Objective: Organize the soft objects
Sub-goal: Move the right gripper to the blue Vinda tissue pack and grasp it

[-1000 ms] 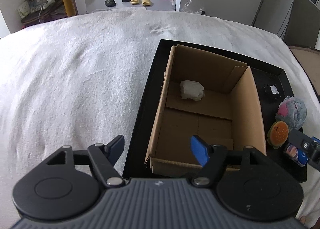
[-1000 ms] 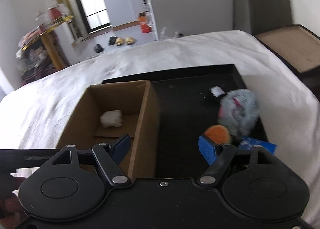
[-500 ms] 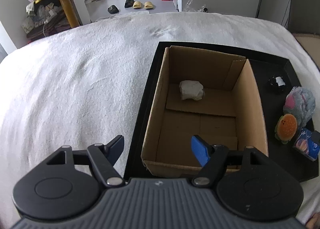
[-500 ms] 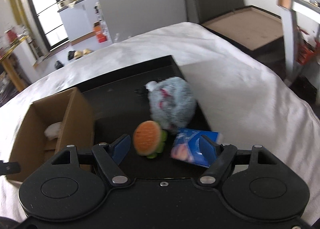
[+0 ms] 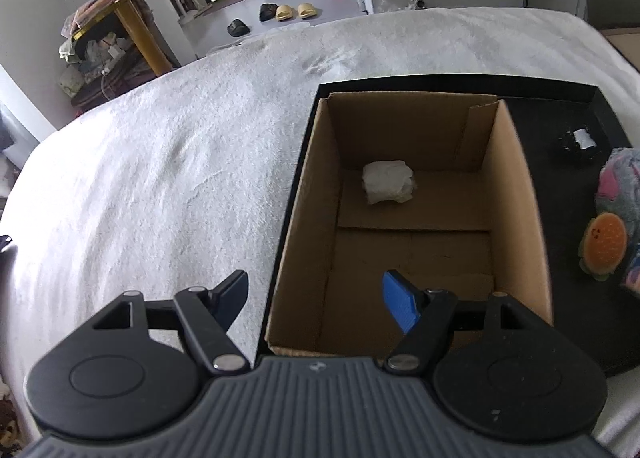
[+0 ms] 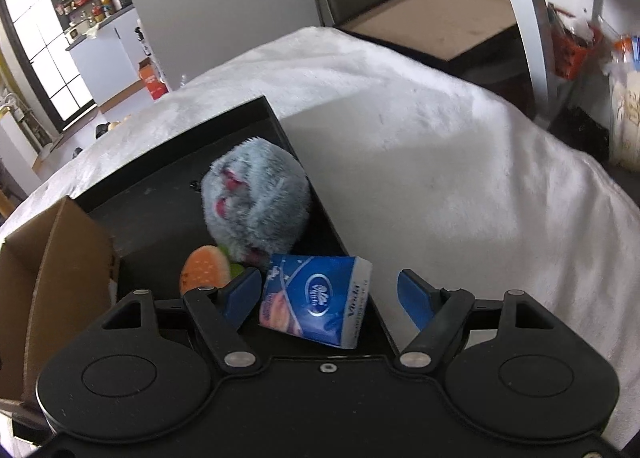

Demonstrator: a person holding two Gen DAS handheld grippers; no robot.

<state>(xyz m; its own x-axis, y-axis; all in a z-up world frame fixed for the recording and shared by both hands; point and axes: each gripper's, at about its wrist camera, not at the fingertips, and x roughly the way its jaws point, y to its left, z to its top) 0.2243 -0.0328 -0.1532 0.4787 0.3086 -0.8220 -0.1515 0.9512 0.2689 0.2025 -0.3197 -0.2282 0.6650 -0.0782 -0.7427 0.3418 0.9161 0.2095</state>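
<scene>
Two grippers, jaws spread: right gripper straddles the tissue pack; left gripper hovers over the cardboard box.

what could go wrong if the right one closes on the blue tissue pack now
The right hand-held gripper is open around the tissue pack, which lies tilted against the black tray's rim; a soft pack may squash or twist out. The left finger sits near the burger toy and might nudge it.

Both wrist views look down, sharing the black tray
</scene>
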